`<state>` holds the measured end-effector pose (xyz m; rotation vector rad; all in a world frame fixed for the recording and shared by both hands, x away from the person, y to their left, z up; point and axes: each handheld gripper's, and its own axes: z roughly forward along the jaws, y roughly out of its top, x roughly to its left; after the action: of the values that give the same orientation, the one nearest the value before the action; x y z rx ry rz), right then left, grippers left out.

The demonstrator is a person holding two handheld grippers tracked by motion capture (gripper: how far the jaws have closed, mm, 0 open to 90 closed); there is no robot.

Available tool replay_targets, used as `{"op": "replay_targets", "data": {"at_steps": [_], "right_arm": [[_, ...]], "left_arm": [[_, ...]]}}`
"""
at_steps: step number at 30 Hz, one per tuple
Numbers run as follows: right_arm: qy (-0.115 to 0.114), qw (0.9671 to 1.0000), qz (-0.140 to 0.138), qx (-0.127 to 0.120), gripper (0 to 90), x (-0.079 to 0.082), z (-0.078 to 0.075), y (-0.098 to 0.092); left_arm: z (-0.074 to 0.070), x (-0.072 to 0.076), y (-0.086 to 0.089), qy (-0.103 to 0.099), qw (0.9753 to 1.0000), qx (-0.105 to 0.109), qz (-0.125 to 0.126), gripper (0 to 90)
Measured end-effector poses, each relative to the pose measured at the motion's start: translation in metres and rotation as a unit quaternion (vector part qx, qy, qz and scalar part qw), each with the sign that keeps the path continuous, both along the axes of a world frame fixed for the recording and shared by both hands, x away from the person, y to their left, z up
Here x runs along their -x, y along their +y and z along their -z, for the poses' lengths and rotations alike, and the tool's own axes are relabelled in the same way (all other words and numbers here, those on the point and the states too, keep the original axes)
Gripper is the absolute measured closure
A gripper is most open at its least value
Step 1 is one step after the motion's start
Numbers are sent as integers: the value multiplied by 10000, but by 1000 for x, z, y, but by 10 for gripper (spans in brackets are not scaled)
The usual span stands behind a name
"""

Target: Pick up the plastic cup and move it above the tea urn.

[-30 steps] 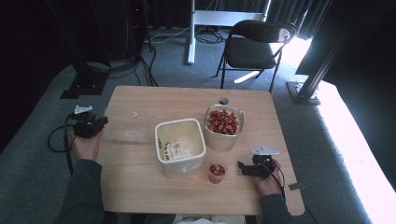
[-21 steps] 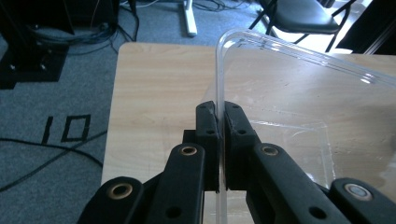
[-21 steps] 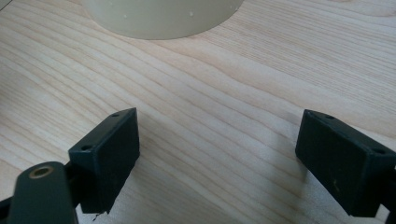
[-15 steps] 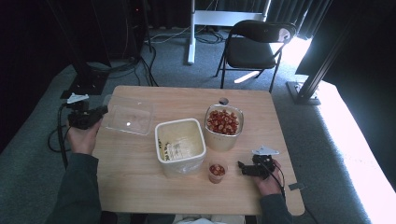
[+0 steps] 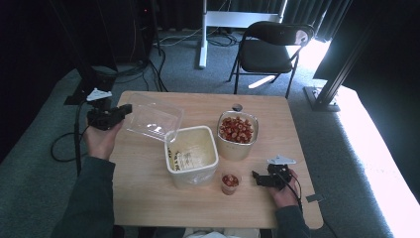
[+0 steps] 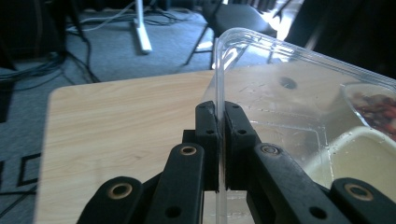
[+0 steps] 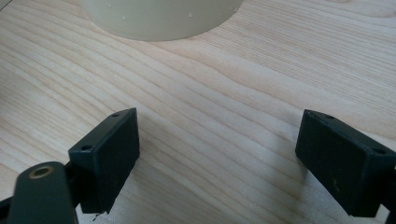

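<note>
The clear lid [image 6: 299, 107] runs off the frame's right edge.

A wooden table [image 5: 148, 198] stands on a grey carpet [image 5: 198, 82]. Behind the table is a black folding chair [image 5: 270, 49], set a little to the right. Near the chair stands a white stand [image 5: 237, 19]. Black cables [image 5: 148, 69] lie on the carpet at the back left. A black post [image 5: 337, 74] leans up at the right. Bright light [image 5: 381, 153] falls on the carpet beside it.
</note>
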<state>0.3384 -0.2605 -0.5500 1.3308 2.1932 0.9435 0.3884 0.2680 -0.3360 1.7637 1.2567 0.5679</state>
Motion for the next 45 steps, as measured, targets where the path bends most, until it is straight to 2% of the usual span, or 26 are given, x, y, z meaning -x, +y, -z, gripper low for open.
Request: {"op": "replay_targets", "data": {"at_steps": [5, 8, 11, 14, 19, 26, 28, 32, 36, 38, 39, 40, 43, 45], "right_arm": [[-3, 10000, -3, 0, 130, 0, 0, 0], [-2, 10000, -2, -1, 130, 0, 0, 0], [-1, 10000, -1, -2, 130, 0, 0, 0], [1, 10000, 1, -2, 130, 0, 0, 0], [-2, 10000, -2, -1, 130, 0, 0, 0], [-2, 10000, -1, -2, 130, 0, 0, 0], [-1, 10000, -1, -2, 130, 0, 0, 0], [-2, 10000, -2, -1, 130, 0, 0, 0], [-1, 10000, -2, -2, 130, 0, 0, 0], [0, 10000, -2, -2, 130, 0, 0, 0], [-1, 10000, -3, -1, 130, 0, 0, 0], [-2, 10000, -3, -1, 130, 0, 0, 0], [-2, 10000, -2, -1, 130, 0, 0, 0], [-1, 10000, -1, -1, 130, 0, 0, 0]], "left_arm": [[-2, 2, -18, 9, 9996, -69, 269, 871], [-4, 3, -27, -17, 9988, -26, 493, 859], [-5, 4, -33, -160, 9974, 5, 699, 720], [-4, 4, -36, -202, 9964, 37, 820, 622], [-2, 5, -40, -165, 9953, 26, 949, 563], [1, 8, -51, -145, 9924, 20, 1223, 505], [5, 7, -61, -63, 9912, -96, 1321, 495], [16, 2, -72, 128, 9902, -254, 1370, 518], [23, -3, -76, 300, 9892, -500, 1346, 659], [23, -3, -76, 263, 9895, -541, 1314, 768], [18, -3, -72, 184, 9913, -497, 1208, 768], [16, -3, -69, 140, 9920, -441, 1176, 828], [4, -1, -60, -13, 9942, -369, 1014, 845], [-5, 2, -55, -143, 9943, -341, 996, 842]]}}
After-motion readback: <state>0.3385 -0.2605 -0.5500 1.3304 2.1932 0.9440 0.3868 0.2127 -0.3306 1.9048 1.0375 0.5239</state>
